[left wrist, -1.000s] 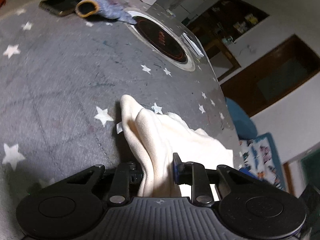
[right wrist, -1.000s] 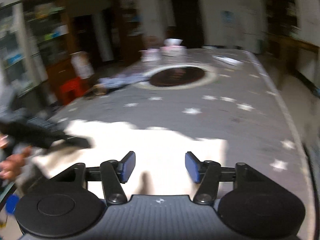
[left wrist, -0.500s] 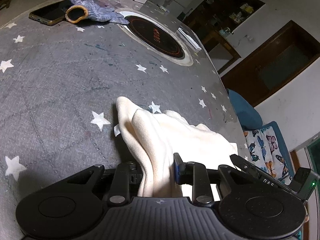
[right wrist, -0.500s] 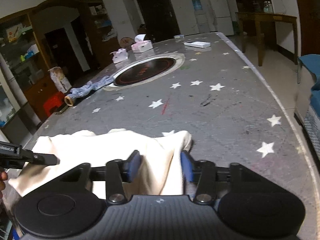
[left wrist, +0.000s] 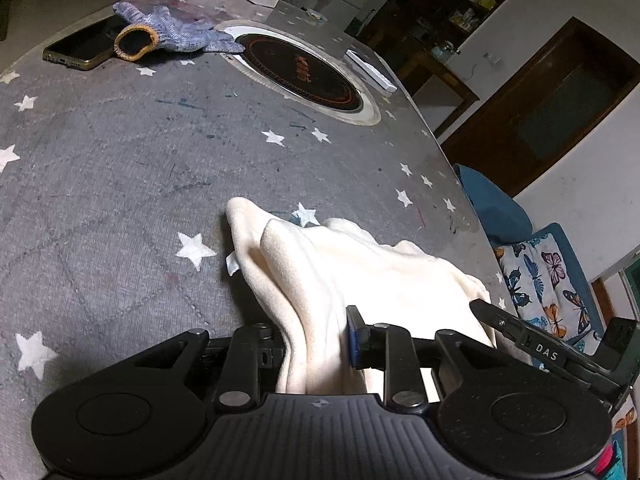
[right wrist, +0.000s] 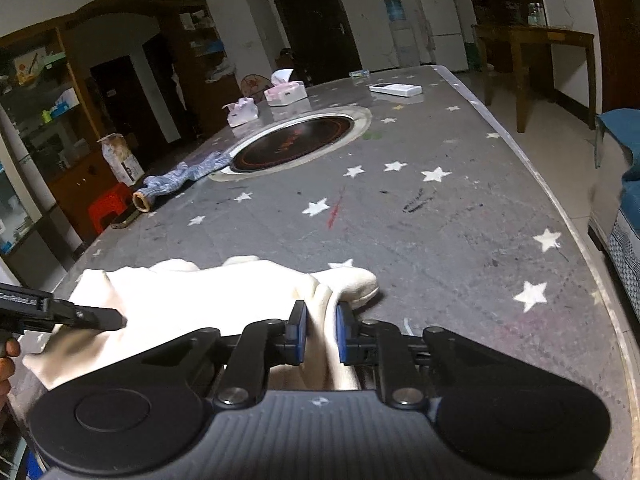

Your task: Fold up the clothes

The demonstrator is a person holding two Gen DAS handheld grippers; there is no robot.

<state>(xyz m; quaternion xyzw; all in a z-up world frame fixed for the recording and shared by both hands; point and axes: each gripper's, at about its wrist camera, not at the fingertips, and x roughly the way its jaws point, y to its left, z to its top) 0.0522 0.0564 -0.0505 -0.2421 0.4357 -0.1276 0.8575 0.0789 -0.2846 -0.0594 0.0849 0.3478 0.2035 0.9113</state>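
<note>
A cream cloth [left wrist: 372, 264] lies bunched near the front edge of the grey star-print table [left wrist: 120, 184]. My left gripper [left wrist: 316, 340] is shut on the cloth's left end, and fabric rises in a fold between its fingers. My right gripper [right wrist: 322, 334] is shut on the cloth's [right wrist: 224, 292] right end, with a strip of fabric pinched between its blue pads [right wrist: 343, 334]. In the left wrist view the right gripper's black finger [left wrist: 516, 334] shows at the far right. The left gripper's finger [right wrist: 64, 312] pokes in at the left of the right wrist view.
A blue knit glove [left wrist: 168, 34] and a phone [left wrist: 80, 46] lie at the table's far left. An inset round hob [left wrist: 300, 74] sits mid-table, with tissue boxes [right wrist: 285, 92] and a white remote [right wrist: 395, 89] beyond. A blue sofa with a butterfly cushion [left wrist: 548, 276] stands beside the table's right edge.
The right gripper came down onto the cloth's right end and shut on it. The left gripper kept its hold and rose a little.
</note>
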